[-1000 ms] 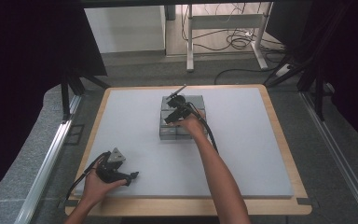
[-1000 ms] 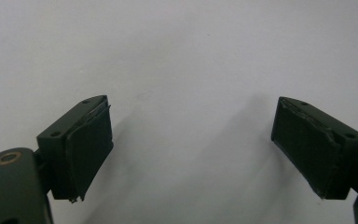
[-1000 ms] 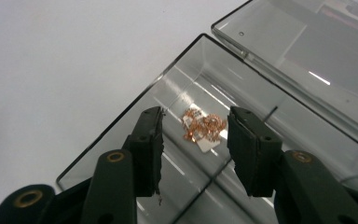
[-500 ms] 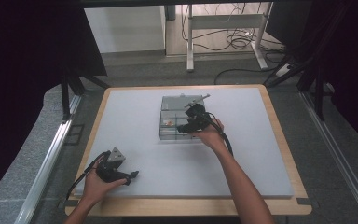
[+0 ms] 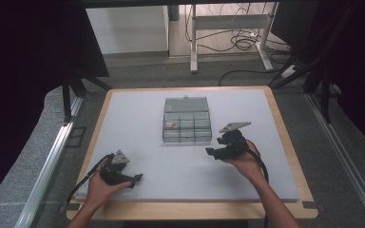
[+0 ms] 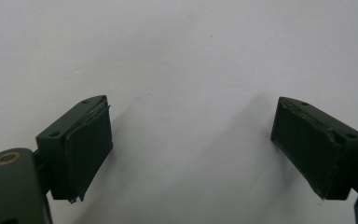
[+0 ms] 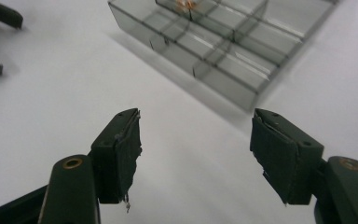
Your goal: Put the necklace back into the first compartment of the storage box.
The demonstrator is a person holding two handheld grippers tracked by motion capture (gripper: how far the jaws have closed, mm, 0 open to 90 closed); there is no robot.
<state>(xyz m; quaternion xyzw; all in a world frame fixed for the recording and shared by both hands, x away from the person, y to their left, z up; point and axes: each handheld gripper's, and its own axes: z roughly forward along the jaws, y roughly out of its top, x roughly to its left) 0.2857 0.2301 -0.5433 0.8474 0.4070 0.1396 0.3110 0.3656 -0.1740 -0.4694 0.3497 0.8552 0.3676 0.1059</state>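
Note:
A clear plastic compartment box [image 5: 187, 121] stands on the white mat, back of centre, with its lid open behind it. One of its left compartments holds a small orange piece [image 5: 172, 125]. My right gripper [image 5: 211, 153] lies just off the box's near right corner, pointing left. Its jaws have just been opening and hold nothing. In the right gripper view the box [image 7: 223, 42] and the orange piece [image 7: 185, 4] lie ahead of the right gripper [image 7: 196, 154]. My left gripper [image 5: 137, 179] rests open near the front left, over bare mat in the left gripper view [image 6: 191, 140].
The mat [image 5: 138, 109] lies on a wooden-rimmed board [image 5: 285, 137]. Grey padded surfaces and metal rails flank the board. Cables trail from both grippers toward the near edge. The left gripper's jaws [image 7: 7, 44] appear at the top left of the right gripper view.
My right gripper has left the box and moved right and toward the near edge, its jaws opening wider. The left hand has stayed put.

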